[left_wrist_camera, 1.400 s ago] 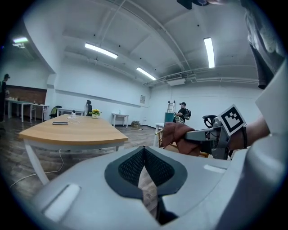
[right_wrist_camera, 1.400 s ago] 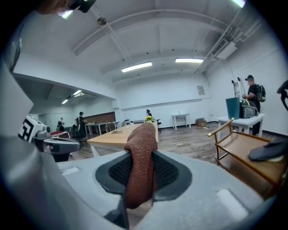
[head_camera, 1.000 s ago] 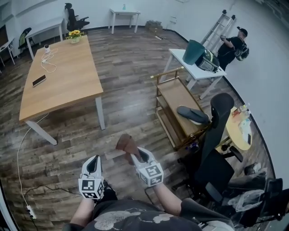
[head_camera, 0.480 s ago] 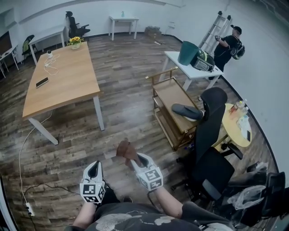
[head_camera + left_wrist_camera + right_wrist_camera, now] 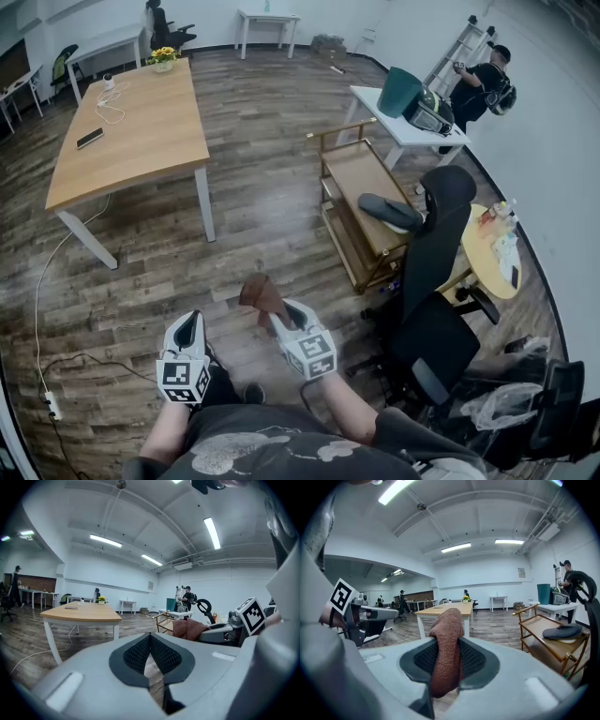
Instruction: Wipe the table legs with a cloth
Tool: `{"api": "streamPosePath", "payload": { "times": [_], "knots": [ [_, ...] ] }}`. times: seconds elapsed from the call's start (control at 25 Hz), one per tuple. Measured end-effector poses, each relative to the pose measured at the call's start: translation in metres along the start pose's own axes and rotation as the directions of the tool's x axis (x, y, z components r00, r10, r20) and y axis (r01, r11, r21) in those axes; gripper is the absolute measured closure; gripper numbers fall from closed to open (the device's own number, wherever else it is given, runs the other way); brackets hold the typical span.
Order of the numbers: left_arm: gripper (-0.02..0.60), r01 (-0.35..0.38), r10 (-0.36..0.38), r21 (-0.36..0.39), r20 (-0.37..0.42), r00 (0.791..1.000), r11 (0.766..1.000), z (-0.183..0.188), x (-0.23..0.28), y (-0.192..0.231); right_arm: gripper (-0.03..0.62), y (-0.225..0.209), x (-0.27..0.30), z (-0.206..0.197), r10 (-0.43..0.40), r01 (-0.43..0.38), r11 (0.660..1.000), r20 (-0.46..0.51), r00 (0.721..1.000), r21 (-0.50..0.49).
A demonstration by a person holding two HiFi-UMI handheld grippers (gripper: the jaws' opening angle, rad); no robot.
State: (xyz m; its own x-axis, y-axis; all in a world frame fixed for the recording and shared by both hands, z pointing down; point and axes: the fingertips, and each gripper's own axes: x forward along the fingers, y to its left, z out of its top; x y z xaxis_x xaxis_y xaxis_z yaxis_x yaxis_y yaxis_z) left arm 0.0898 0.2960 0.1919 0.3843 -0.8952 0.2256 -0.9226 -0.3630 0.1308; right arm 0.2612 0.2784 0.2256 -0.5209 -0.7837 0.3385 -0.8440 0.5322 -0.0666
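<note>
**Cloth gripped, table legs yet to be reached**

The right gripper (image 5: 279, 317) at the lower centre of the head view has its jaws clamped on the reddish-brown cloth (image 5: 257, 294), and a good fold pokes out past the tips. Beside it, the left gripper (image 5: 188, 325) has its jaws together and carries nothing. The wooden table (image 5: 131, 141) sits in the upper left, well apart from both grippers, and no leg is touched yet.

The nearest white leg (image 5: 205, 201) looks like the natural first target. My read is that the job goes best by getting low and pressing that free fold flat against the leg, not the hard jaw tips. Each face then wants a stroke from top to foot. Mind the cable (image 5: 39, 309) trailing on the floor at the left edge on the way to the far legs.
</note>
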Motion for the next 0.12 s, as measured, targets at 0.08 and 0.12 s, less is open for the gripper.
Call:
{"api": "streamPosePath", "payload": {
  "times": [0.08, 0.12],
  "knots": [
    [0.562, -0.005, 0.005, 0.002, -0.004, 1.000, 1.000, -0.0020, -0.0010, 0.0032, 0.503, 0.0002, 0.0018, -0.0007, 0.000, 0.000, 1.000, -0.001, 1.000, -0.001],
    [0.563, -0.007, 0.007, 0.002, -0.007, 1.000, 1.000, -0.0032, -0.0016, 0.0049, 0.503, 0.0003, 0.0027, -0.0012, -0.001, 0.001, 1.000, -0.002, 1.000, -0.001]
  ]
}}
